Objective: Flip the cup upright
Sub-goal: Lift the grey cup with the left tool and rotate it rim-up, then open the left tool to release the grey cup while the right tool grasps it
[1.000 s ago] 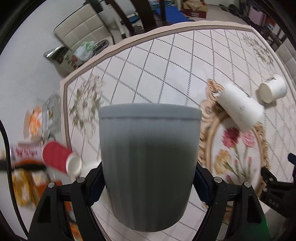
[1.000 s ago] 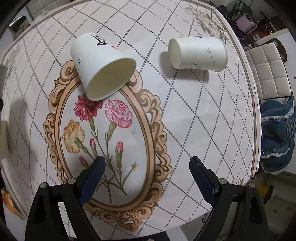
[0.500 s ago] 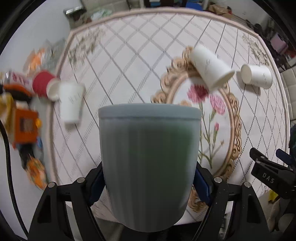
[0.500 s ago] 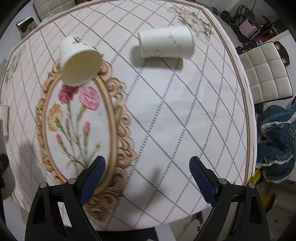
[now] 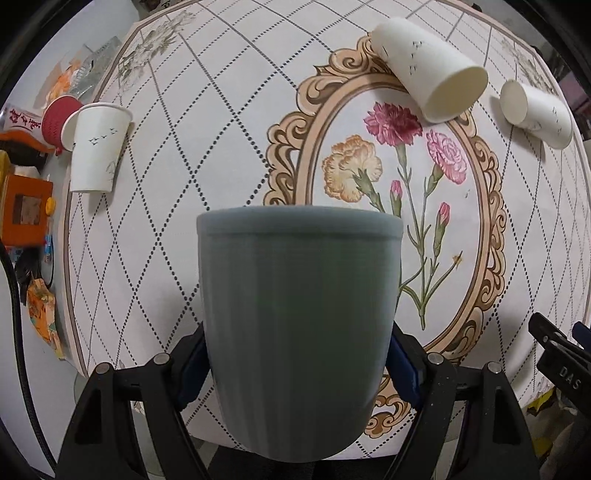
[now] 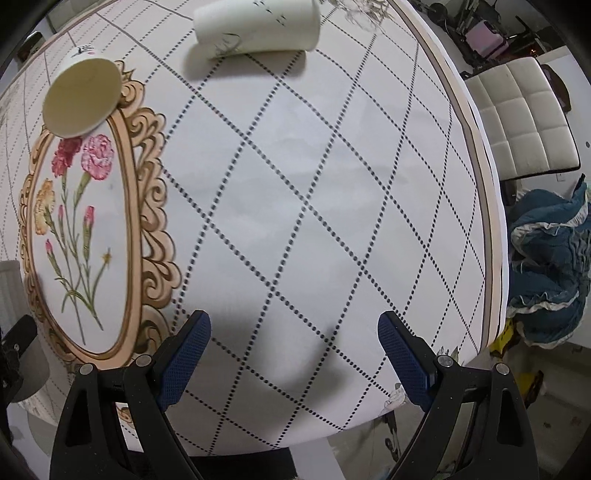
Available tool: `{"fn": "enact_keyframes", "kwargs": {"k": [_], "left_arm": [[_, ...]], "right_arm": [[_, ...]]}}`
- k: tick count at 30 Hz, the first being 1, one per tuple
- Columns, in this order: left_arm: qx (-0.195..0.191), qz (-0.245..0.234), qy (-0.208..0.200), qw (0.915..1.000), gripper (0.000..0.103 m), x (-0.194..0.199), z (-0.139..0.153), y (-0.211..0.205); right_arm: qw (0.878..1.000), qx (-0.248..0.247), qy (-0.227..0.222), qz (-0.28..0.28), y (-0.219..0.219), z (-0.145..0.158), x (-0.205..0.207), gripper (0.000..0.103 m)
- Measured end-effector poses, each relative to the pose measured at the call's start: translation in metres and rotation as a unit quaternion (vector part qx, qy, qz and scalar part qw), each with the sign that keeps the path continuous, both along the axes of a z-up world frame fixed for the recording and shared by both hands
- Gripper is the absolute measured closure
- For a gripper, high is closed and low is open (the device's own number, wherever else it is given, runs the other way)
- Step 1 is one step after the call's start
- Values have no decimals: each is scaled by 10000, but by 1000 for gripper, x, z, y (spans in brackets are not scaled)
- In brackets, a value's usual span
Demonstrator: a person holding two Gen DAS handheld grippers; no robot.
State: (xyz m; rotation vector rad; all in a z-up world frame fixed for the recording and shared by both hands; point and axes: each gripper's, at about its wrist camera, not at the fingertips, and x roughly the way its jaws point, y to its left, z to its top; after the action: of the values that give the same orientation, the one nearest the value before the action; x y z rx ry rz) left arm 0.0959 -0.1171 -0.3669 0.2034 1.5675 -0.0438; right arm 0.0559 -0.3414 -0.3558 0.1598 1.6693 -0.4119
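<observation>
My left gripper (image 5: 295, 363) is shut on a grey ribbed cup (image 5: 299, 317), held above the near edge of the table with its rim toward the top of the view. Two white paper cups lie on their sides: one (image 5: 430, 68) at the top of the flower frame, also in the right wrist view (image 6: 83, 96), and one (image 5: 535, 109) further right, also in the right wrist view (image 6: 258, 27). A white paper cup (image 5: 98, 147) stands upright at the left. My right gripper (image 6: 295, 363) is open and empty over the table's right part.
The table (image 6: 295, 184) has a diamond-pattern cloth with an oval flower frame (image 5: 406, 206). A red cup (image 5: 59, 123), an orange box (image 5: 26, 210) and packets lie off the table's left edge. A white chair (image 6: 517, 118) and blue cloth (image 6: 546, 266) are off its right edge.
The left gripper has tilted and swung with the grey cup, so the table now fills its view. The right gripper has moved right and nearer the table.
</observation>
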Motion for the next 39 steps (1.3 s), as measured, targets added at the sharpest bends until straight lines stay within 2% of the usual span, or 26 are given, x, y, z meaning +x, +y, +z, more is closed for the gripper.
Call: {"fn": "enact_keyframes", "kwargs": {"k": [5, 10, 12, 14, 17, 18, 23, 30, 32, 34, 37, 39], "left_arm": [[-62, -57, 195, 9998, 22, -3, -12, -12], [25, -77, 198, 9998, 22, -12, -21, -21], [34, -83, 194, 9998, 10, -14, -22, -22], [18, -93, 182, 9998, 6, -16, -20, -23], [-3, -37, 117, 9999, 6, -20, -15, -20], [-41, -11, 130, 9999, 6, -9, -10, -19], [-223, 122, 19, 9997, 6, -12, 12, 0], [-503, 484, -439, 9966, 6, -19, 72, 50], [-377, 532, -662, 9957, 6, -21, 86, 66], [-91, 525, -863, 9948, 6, -24, 92, 84], [371, 443, -957, 9937, 6, -26, 85, 109], [534, 450, -882, 9937, 6, -21, 76, 127]], "right_arm": [[10000, -16, 16, -46, -9, -4, -2, 10], [10000, -16, 12, -90, -21, -11, -4, 10], [9999, -17, 9, -103, -21, -11, -5, 10], [9999, -2, 9, -120, -21, -12, -6, 10], [9999, 21, -1, -132, -20, -13, -6, 10], [9999, 29, -6, -135, -19, -13, -6, 10], [9998, 148, -85, -112, -17, -8, -8, 10], [9982, 499, -272, 203, 16, 12, 0, 10], [9965, 686, -350, 332, 34, 21, 2, 10], [9946, 814, -429, 482, 53, 31, 4, 10], [9919, 901, -533, 717, 85, 43, 9, 10], [9903, 938, -572, 850, 106, 49, 11, 10]]}}
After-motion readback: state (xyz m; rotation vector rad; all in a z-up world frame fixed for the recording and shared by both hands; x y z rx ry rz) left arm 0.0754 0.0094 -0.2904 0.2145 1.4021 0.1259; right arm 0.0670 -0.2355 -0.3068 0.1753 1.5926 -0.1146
